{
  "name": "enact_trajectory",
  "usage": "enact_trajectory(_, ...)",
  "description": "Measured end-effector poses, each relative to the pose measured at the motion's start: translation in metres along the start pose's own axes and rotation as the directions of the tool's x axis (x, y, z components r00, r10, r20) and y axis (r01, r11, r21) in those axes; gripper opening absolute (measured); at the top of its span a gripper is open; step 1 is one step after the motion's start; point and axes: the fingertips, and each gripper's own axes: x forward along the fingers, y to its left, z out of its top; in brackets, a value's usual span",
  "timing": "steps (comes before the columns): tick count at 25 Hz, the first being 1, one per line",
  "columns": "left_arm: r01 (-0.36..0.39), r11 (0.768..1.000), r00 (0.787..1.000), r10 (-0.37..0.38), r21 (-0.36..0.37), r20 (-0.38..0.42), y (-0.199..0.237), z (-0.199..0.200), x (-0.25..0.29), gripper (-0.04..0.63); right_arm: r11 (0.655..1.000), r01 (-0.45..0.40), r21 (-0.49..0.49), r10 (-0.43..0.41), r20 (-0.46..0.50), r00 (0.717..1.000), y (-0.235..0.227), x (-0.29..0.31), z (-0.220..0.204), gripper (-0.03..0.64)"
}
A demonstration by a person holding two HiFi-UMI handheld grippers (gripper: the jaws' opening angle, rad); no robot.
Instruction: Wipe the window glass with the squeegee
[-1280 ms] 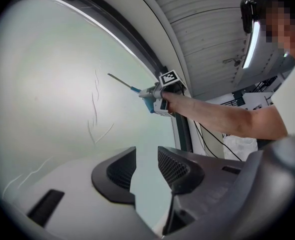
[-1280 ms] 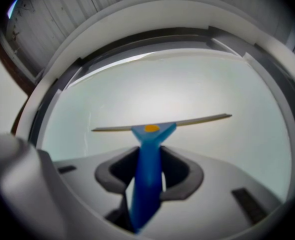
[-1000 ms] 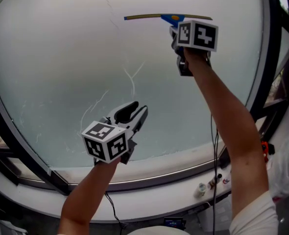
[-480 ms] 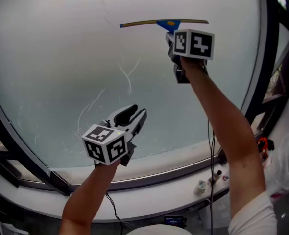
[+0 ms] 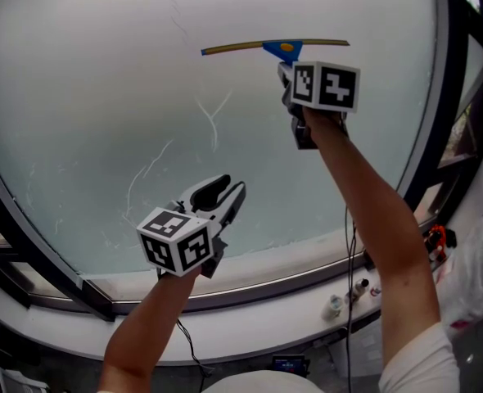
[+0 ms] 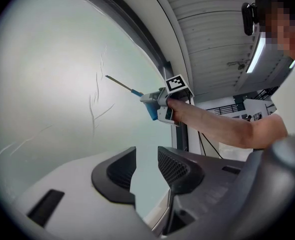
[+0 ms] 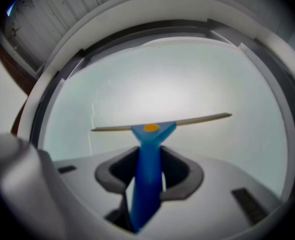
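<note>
Behind the right tool, the squeegee handle is hidden.

the head view looks from behind both arms straight at the window glass and takes in nearly the whole pane, down to its bottom edge. the left gripper view sits low near that bottom edge, facing up and across the glass toward the right gripper. the right gripper view rides close to the pane's upper part, looking along the squeegee head-on at the glass. all three views share the squeegee; the head and left gripper views also share the streaks.
</note>
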Motion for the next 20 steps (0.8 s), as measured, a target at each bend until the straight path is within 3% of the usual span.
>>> enact_trajectory(20,-0.002,0.998,0.999,-0.001,-0.058,-0.046,-0.001,-0.040,0.000,0.156,1.000,0.012,0.004,-0.011,-0.063,0.998,-0.004,-0.011,-0.071,0.147)
